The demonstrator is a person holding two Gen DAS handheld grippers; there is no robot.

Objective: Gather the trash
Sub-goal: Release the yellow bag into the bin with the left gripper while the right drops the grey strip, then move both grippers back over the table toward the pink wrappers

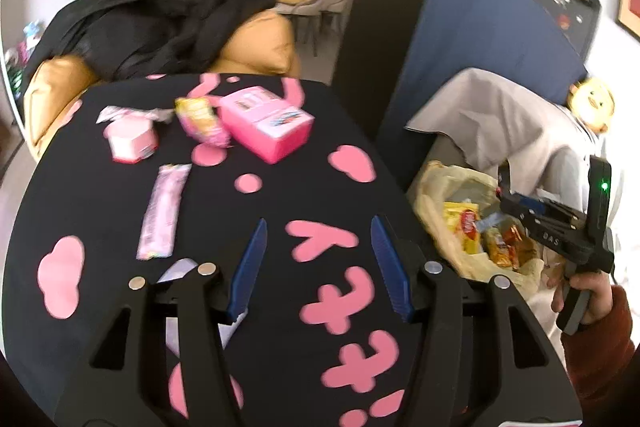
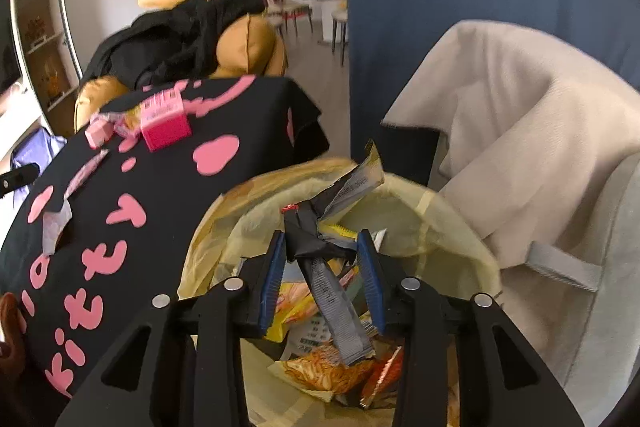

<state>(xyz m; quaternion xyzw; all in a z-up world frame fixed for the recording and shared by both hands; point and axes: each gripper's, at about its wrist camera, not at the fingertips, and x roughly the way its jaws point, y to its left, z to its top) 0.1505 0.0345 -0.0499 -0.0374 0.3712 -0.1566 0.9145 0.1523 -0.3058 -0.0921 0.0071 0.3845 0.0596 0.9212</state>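
Observation:
My left gripper (image 1: 318, 263) is open and empty above the black table with pink shapes (image 1: 352, 131). On the table lie a long pink wrapper (image 1: 162, 211), a pink box (image 1: 266, 123), a pink and yellow snack bag (image 1: 202, 121), a small pink carton (image 1: 130, 139) and a pale wrapper (image 1: 176, 271) partly under my left finger. My right gripper (image 2: 322, 253) is over the yellowish trash bag (image 2: 440, 223), its jaws partly closed around a crumpled black and silver wrapper (image 2: 320, 247). The right gripper also shows in the left wrist view (image 1: 560, 223), above the bag (image 1: 436, 187).
The bag holds several snack wrappers (image 2: 320, 367). A beige cloth (image 2: 520, 147) drapes a chair right of the bag. A blue partition (image 2: 440, 7) stands behind. An orange armchair with black clothing (image 1: 160, 27) sits beyond the table.

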